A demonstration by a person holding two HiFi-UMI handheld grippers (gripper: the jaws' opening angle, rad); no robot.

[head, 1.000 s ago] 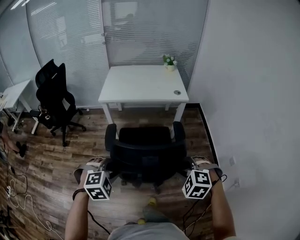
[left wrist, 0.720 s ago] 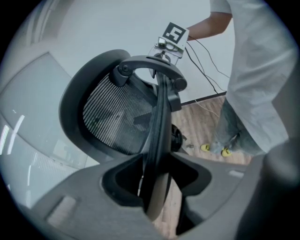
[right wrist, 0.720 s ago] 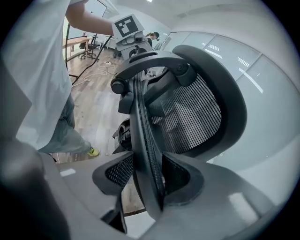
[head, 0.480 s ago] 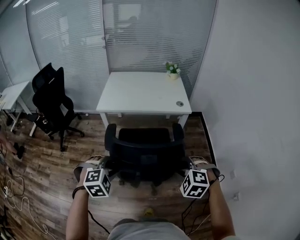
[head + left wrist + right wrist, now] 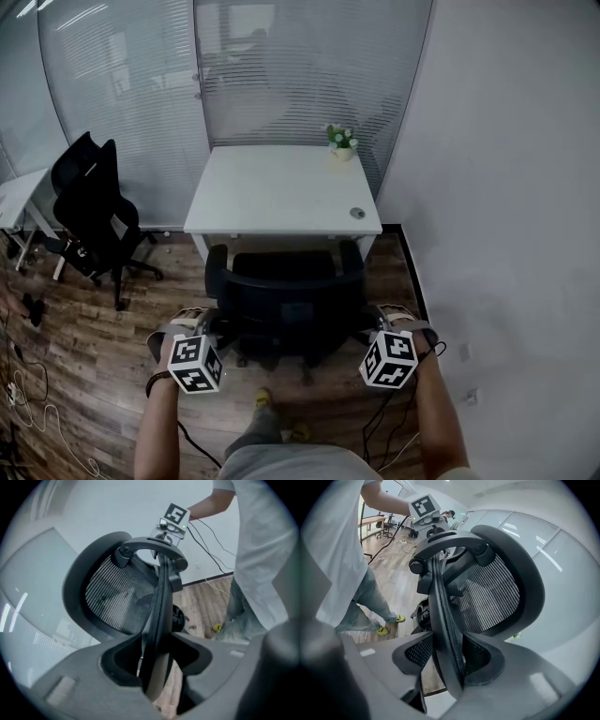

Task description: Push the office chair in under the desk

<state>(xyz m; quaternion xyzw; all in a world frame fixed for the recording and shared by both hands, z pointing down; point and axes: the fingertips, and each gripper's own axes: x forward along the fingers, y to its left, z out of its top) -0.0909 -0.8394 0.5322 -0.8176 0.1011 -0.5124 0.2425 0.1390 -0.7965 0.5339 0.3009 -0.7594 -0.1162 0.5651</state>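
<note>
Spare black chair (image 5: 89, 211) at 10 o'clock, by glass partition (image 5: 122, 84). Left gripper (image 5: 157, 667) at 7 o'clock: jaws opening, straddling the left backrest edge of the office chair (image 5: 286, 305), gaps both sides, not clamped. Office chair sits dead centre, backrest toward person, seat front just under near edge of white desk (image 5: 281, 183) at 12 o'clock. Small potted plant (image 5: 340, 142) on desk's far corner, 1 o'clock. Right gripper (image 5: 450, 667) at 5 o'clock: jaws loose around right backrest edge, one pad touching, other clear, no clench. Wood floor (image 5: 84, 328) underneath.
</note>
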